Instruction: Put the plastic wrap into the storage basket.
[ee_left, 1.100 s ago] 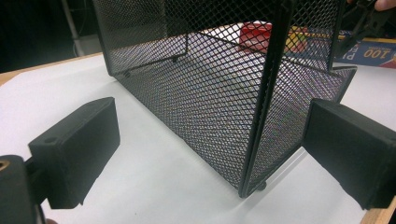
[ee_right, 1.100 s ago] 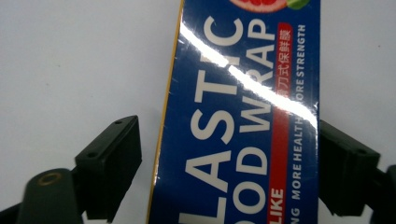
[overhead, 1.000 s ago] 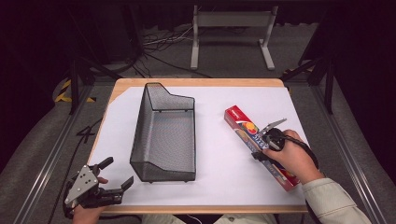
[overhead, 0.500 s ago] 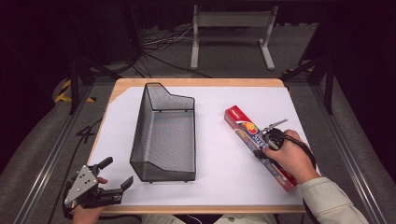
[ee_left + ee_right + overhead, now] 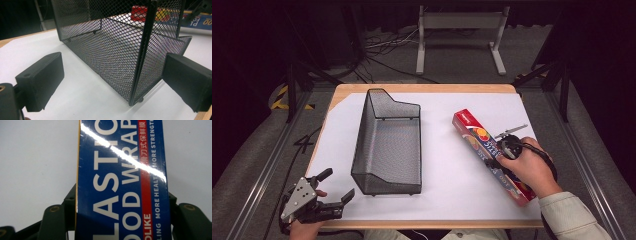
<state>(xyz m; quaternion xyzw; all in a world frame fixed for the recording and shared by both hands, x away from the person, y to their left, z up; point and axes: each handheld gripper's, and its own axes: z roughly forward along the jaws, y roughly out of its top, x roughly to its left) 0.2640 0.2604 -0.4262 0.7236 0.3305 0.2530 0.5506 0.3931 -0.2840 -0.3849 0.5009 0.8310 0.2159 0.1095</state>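
Observation:
A long blue and red plastic wrap box point(image 5: 473, 131) lies diagonally on the white sheet at the right. A hand holds my right gripper point(image 5: 500, 159) down over its middle. In the right gripper view the box point(image 5: 120, 165) fills the gap and both jaws press its long edges, so the right gripper point(image 5: 122, 206) is shut on it. My left gripper point(image 5: 338, 184) is open at the table's front left corner, with nothing in it. It faces the near corner of a black mesh basket point(image 5: 120, 50), which stands a short way beyond the left gripper point(image 5: 112, 77).
The empty mesh basket point(image 5: 362, 145) stands lengthwise at the table's middle left. A white sheet point(image 5: 442, 165) covers the wooden table point(image 5: 422, 88). Cables and a metal stand point(image 5: 457, 30) are on the floor beyond. The box point(image 5: 197, 22) shows past the basket.
The right hand and its gripper have shifted very slightly on the box. The left gripper and the basket have stayed put.

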